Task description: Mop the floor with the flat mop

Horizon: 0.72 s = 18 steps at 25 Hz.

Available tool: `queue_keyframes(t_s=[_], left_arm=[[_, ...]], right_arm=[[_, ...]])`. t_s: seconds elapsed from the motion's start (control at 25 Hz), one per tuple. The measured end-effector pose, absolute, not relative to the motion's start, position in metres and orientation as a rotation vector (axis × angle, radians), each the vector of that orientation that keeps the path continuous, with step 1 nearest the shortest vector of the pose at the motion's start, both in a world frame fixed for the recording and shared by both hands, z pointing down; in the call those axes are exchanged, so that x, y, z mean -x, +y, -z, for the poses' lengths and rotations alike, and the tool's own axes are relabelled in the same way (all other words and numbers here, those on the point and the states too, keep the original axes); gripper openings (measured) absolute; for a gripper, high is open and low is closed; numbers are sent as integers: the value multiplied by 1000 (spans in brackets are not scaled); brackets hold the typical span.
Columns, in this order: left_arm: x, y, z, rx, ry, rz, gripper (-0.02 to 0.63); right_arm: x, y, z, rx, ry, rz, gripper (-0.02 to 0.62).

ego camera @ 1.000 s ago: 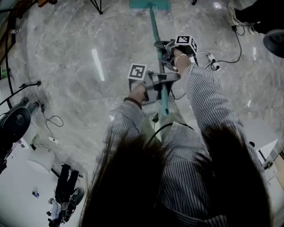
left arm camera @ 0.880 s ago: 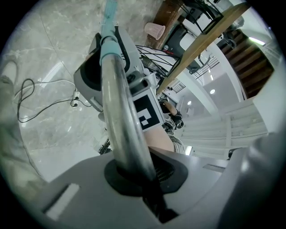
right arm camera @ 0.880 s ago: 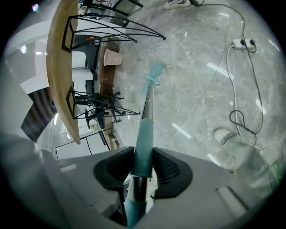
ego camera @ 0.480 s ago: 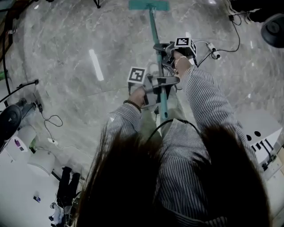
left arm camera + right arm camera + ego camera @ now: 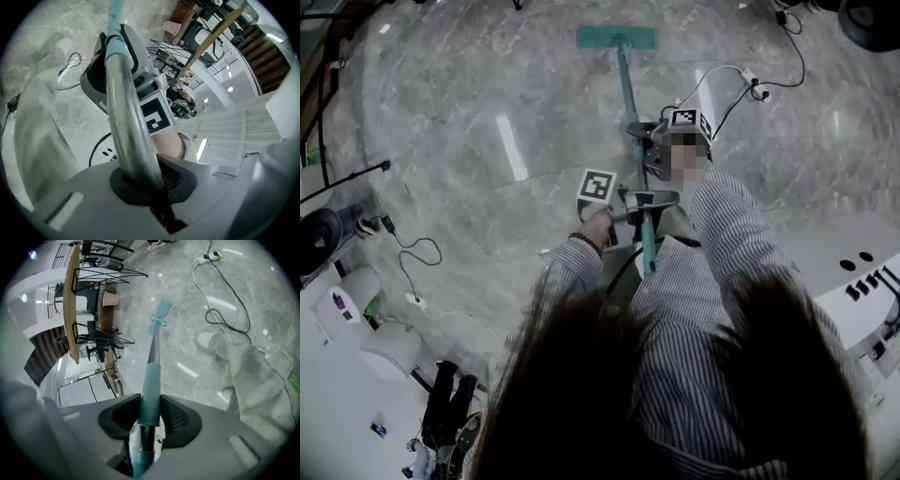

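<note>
- L gripper (image 5: 644, 199): jaws clamped tight on upper end of flat mop's handle (image 5: 628, 89), close to person's body.
- R gripper (image 5: 639, 129): jaws closed on handle further down.
- Teal mop head (image 5: 617, 37) lies flat on marble floor (image 5: 469, 103), ahead.

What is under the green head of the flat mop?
The mop head appears to lie flat on the grey marble floor, its handle rising toward the person. The floor patch directly beneath is covered by the head, so nothing there can be seen.
</note>
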State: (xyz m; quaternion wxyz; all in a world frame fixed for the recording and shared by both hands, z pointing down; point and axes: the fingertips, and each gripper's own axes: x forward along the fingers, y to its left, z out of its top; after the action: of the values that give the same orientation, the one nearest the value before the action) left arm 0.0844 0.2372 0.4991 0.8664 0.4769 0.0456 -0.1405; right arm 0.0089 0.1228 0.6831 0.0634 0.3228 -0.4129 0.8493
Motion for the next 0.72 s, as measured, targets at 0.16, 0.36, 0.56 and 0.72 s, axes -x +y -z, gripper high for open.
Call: queue_keyframes(t_s=[0.16,0.36,0.56,0.72], left_arm=[[-72,317,-487,-979,132,253,10],[-64,410,-457,-920,182,215,9],[-71,460,-435,-869,207,240,9],[-71,472,-432,-864,204,295,9]], right_arm=[[3,202,-674,-979,-1236,-2569,132],[12,300,-651,-992,-1167,-2608,132],[5,359,-638,-986,-1123,-2622,132],[6,376,-635,-957,-1128,-2635,132]])
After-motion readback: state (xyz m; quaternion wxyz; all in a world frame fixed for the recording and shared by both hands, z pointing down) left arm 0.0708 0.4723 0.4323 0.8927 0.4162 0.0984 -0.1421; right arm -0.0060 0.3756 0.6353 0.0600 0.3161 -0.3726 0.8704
